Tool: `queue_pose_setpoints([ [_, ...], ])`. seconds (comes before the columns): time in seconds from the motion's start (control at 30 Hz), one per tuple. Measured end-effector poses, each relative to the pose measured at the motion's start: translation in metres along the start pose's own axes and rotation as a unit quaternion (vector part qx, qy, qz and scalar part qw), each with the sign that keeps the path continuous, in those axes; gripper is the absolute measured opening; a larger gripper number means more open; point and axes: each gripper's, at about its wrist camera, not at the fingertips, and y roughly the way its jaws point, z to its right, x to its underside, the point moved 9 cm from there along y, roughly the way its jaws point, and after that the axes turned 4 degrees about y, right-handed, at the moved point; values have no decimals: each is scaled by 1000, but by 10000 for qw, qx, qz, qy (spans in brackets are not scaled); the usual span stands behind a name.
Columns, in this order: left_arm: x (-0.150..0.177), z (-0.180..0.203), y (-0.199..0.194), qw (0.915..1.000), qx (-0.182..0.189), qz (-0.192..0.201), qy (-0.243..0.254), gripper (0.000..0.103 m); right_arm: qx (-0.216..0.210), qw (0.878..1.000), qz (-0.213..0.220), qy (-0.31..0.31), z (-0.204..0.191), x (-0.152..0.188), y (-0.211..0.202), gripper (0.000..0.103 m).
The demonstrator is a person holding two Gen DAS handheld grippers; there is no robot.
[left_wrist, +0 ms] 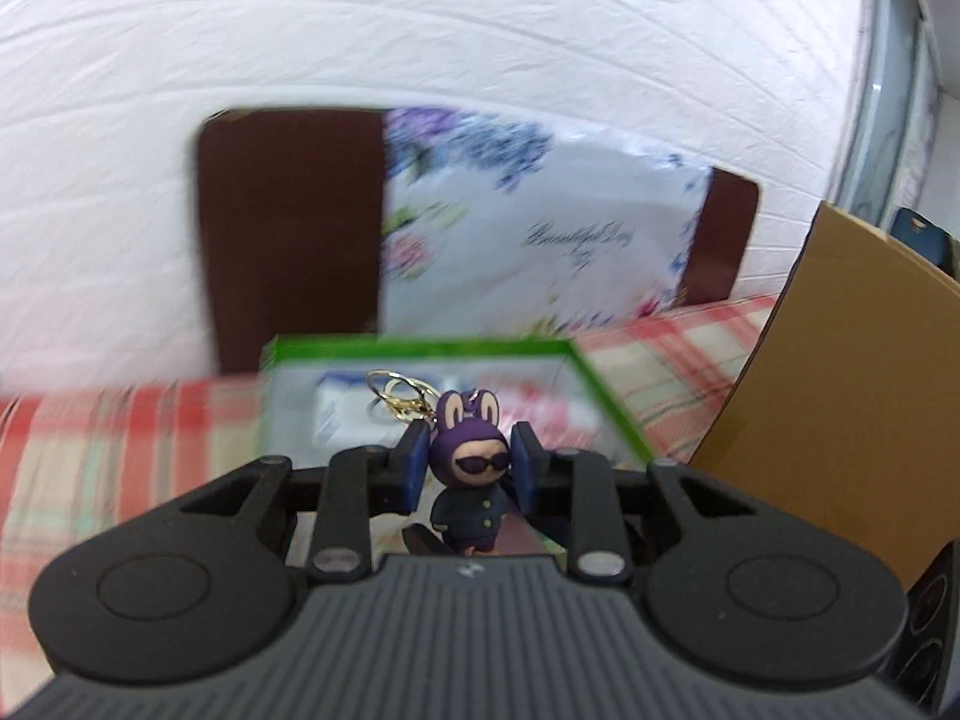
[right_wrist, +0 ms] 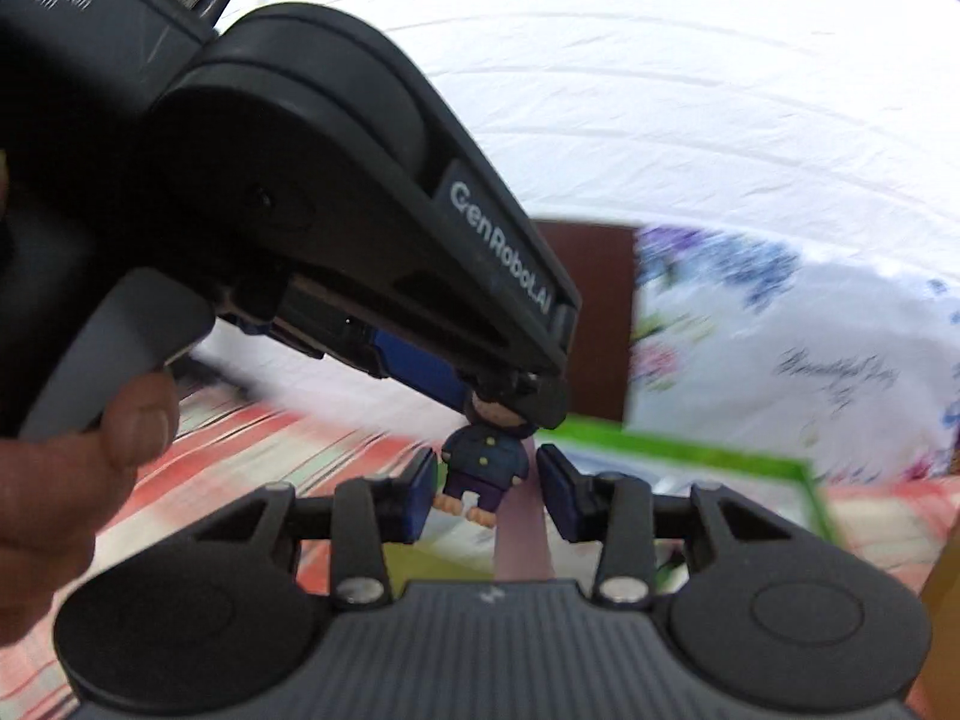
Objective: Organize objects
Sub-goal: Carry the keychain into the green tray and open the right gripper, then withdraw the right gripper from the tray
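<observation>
My left gripper (left_wrist: 470, 468) is shut on the head of a purple rabbit keychain figure (left_wrist: 471, 474) with sunglasses and gold rings (left_wrist: 399, 393), held above a green-rimmed box (left_wrist: 594, 384). In the right wrist view the left gripper (right_wrist: 510, 402) comes in from the upper left, and the figure (right_wrist: 486, 468) hangs from it by the head. My right gripper (right_wrist: 486, 492) is open, its blue pads on either side of the figure's body and legs, not touching them.
The box sits on a red plaid tablecloth (left_wrist: 120, 438). A brown chair (left_wrist: 288, 228) with a floral cushion (left_wrist: 540, 222) stands behind, before a white sheet. A cardboard box (left_wrist: 840, 396) stands at right. The box also shows in the right wrist view (right_wrist: 720, 456).
</observation>
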Motion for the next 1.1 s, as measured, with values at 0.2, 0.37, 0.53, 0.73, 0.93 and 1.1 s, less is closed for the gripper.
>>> queue_pose_setpoints([
  [0.2,-4,30,65,9990,268,-253,236,31,511,9983,-218,190,62,18,33,37],
  [0.37,14,20,100,9968,-328,-614,383,33,622,9953,-694,278,81,49,52,60],
  [0.53,20,5,89,9941,-688,-760,346,35,625,9933,-623,745,95,53,29,62],
  [0.73,28,3,55,9904,-1029,-848,356,42,735,9854,-547,1436,112,54,-16,66],
  [0.93,48,7,13,9883,-1150,-934,365,46,695,9729,-700,2093,107,54,-56,70],
  [1.1,70,8,-21,9870,-1237,-928,435,51,603,9711,-823,2158,96,62,-79,71],
])
